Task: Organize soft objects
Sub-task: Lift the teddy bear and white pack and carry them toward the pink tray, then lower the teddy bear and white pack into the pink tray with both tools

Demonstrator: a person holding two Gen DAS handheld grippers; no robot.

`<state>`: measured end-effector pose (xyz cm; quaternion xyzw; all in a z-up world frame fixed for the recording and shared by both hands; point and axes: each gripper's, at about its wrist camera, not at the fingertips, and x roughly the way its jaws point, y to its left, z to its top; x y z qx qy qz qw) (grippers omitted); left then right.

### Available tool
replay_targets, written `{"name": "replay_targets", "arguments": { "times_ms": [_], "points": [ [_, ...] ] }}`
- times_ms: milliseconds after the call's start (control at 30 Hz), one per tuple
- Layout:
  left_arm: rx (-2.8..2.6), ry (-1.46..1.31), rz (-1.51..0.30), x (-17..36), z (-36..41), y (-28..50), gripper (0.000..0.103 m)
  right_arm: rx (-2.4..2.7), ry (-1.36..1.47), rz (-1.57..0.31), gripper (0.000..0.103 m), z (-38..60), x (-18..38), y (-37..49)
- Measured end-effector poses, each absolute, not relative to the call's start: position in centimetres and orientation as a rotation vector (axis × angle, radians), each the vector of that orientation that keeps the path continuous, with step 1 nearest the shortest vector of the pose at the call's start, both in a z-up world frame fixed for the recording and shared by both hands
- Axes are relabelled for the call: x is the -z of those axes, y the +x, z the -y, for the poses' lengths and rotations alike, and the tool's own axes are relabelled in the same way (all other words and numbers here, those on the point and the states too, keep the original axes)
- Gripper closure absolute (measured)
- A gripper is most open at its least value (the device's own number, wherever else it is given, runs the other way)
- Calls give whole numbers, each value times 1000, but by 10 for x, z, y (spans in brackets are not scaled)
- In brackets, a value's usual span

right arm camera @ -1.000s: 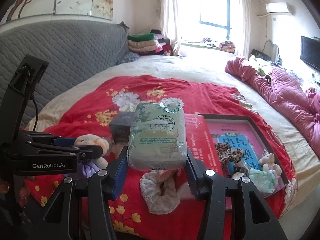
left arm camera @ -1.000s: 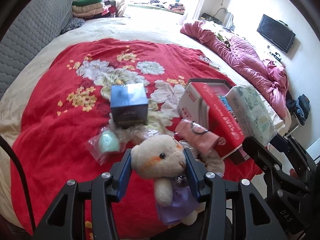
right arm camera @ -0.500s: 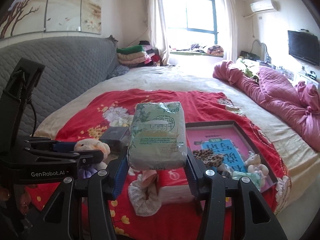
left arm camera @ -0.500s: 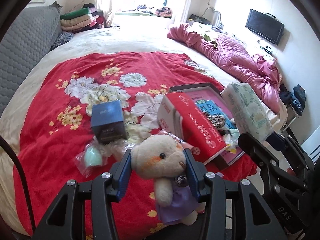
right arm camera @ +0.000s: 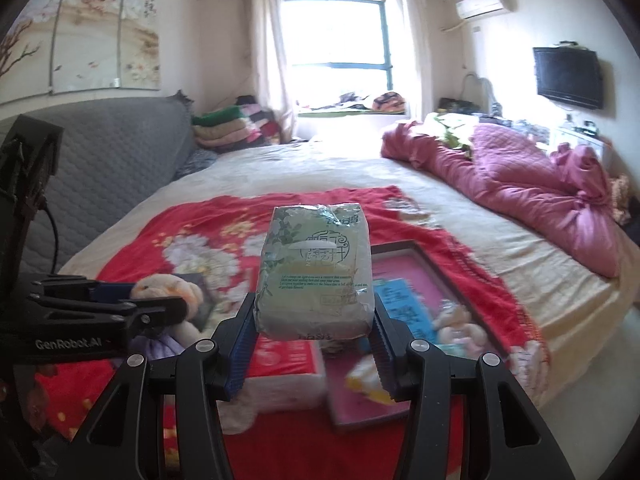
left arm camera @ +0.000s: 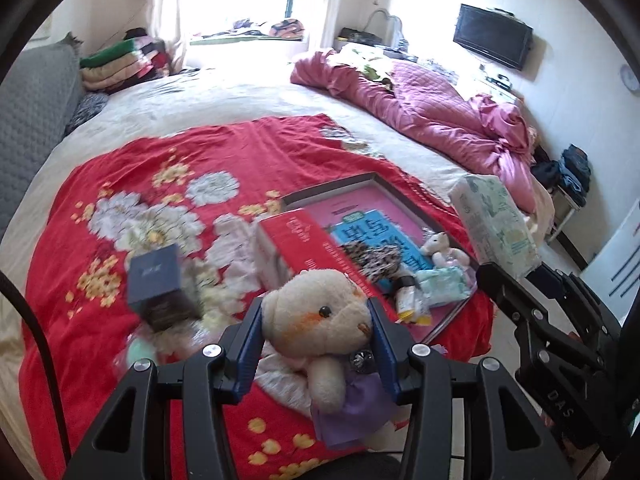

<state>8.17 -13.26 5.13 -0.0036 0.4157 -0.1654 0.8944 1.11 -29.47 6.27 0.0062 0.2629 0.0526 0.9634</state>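
Cream bear (left arm camera: 320, 312) pinched in my left gripper (left arm camera: 316, 344), tissue pack (right arm camera: 316, 272) clamped in my right gripper (right arm camera: 314, 344); both hang above the red blanket (left arm camera: 132, 184) beside the tray (left arm camera: 452, 316) near the bed's edge.

A home bedroom: wide bed (right arm camera: 304, 168) under a red flowered blanket (left arm camera: 120, 184), rumpled pink quilt (right arm camera: 532, 184) along one side, grey padded headboard (right arm camera: 112, 152), folded bedding (right arm camera: 228, 128) stacked by a curtained window (right arm camera: 336, 40). Wall television (right arm camera: 568, 76), air conditioner (right arm camera: 484, 4) and blossom painting (right arm camera: 92, 36) above.
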Motion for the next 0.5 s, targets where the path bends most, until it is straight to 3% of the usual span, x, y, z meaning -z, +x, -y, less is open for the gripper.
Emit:
{"name": "replay_targets", "arguments": {
  "times_ms": [500],
  "points": [
    [430,99,-882,-39,218,128,54,40,122,-567,50,371,-45,12]
  ]
}}
